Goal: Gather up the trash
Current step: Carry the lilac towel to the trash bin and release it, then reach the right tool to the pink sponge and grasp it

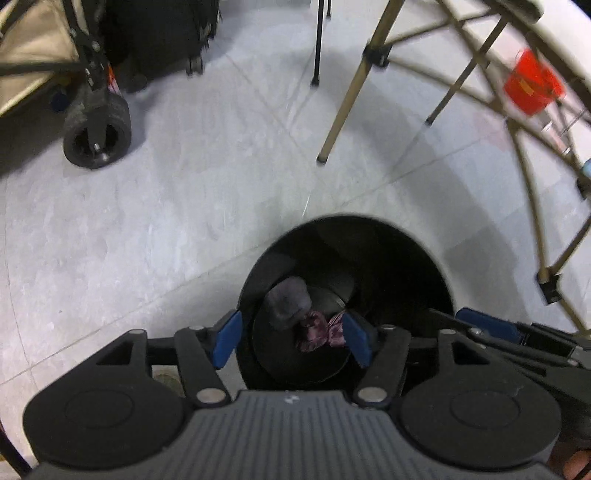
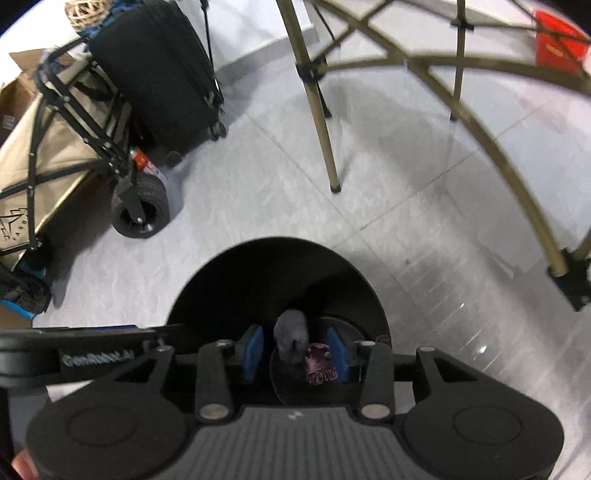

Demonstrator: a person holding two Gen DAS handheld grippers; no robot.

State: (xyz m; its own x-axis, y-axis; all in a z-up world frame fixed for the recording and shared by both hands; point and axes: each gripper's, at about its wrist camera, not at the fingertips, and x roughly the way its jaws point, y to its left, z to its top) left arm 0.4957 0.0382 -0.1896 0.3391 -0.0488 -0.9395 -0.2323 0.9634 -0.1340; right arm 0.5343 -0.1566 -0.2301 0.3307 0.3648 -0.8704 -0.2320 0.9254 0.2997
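Both grippers point steeply down into a black round bin (image 1: 347, 236) standing on the pale tiled floor (image 1: 184, 221). At the bottom of the bin lie two pieces of trash: a grey crumpled wad (image 1: 288, 301) and, touching it, a pink-purple patterned wrapper (image 1: 317, 332).

In the left wrist view, the left gripper (image 1: 293, 338) hangs over the bin mouth with its blue pads spread fairly wide and nothing between them; the trash seen in the gap lies far below on the bin floor. Just beside the bin's right rim this view also catches the right gripper's blue pad and black arm. Beyond the bin stand tan folding worktop legs (image 1: 343, 107), with a red container (image 1: 532, 85) blurred above them, and a wagon wheel (image 1: 98, 131) off to the bin's far left.

In the right wrist view, the right gripper (image 2: 295, 352) shows its pads parted more narrowly, again gripping nothing, with the grey wad (image 2: 291, 334) and wrapper (image 2: 319, 363) visible deep in the bin (image 2: 277, 266) between them. Only this view shows the whole tan folding wagon (image 2: 55, 155) left of the bin, a black suitcase (image 2: 159, 70) leaning behind it, a woven ball (image 2: 86, 11) on top, and the left gripper's black arm crossing at the bin's left rim.
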